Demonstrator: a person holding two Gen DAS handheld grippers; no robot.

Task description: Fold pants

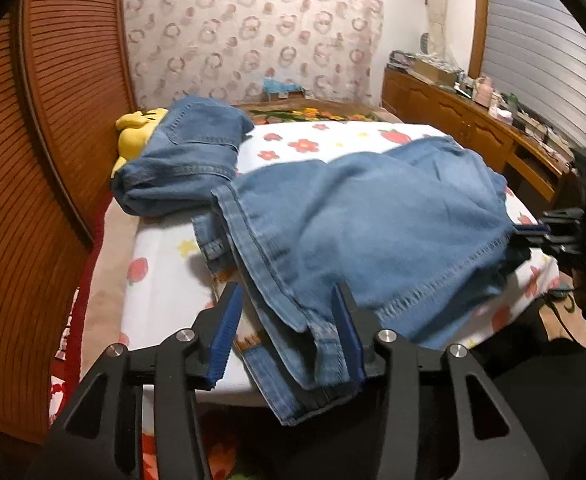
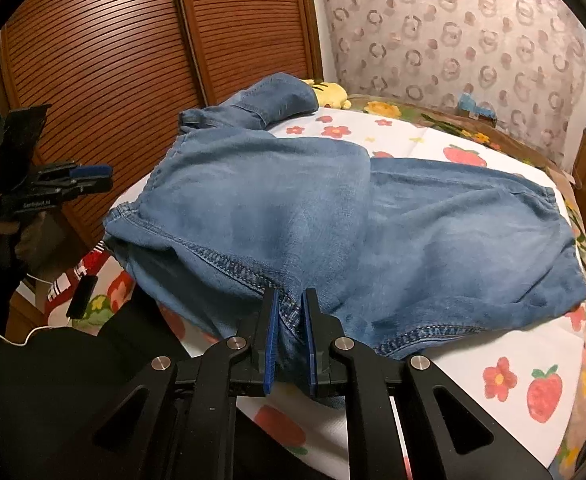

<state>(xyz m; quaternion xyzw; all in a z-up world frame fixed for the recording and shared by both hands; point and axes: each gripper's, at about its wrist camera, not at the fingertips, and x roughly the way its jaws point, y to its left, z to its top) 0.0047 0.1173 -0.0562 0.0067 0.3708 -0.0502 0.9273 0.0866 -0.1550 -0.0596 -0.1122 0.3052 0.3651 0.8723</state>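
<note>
Blue denim pants [image 1: 353, 216] lie folded over on a bed with a white strawberry-and-flower sheet [image 1: 165, 280]. Their far end is bunched up on a yellow plush toy [image 1: 137, 132]. My left gripper [image 1: 287, 312] is open at the near corner of the pants. A fold of denim with a belt loop lies between its fingers, against the right blue pad [image 1: 347, 332], and the left pad stands clear of it. My right gripper [image 2: 291, 320] is shut on the stitched hem of the pants [image 2: 253, 208]. It also shows at the right edge of the left wrist view, right gripper [image 1: 553, 232].
Slatted wooden wardrobe doors [image 2: 113, 48] stand close along the left of the bed. A wooden dresser [image 1: 473, 120] crowded with small items runs along the right wall. A patterned curtain [image 1: 253, 32] hangs behind the bed. A person's dark sleeve [image 2: 53, 380] is at the near edge.
</note>
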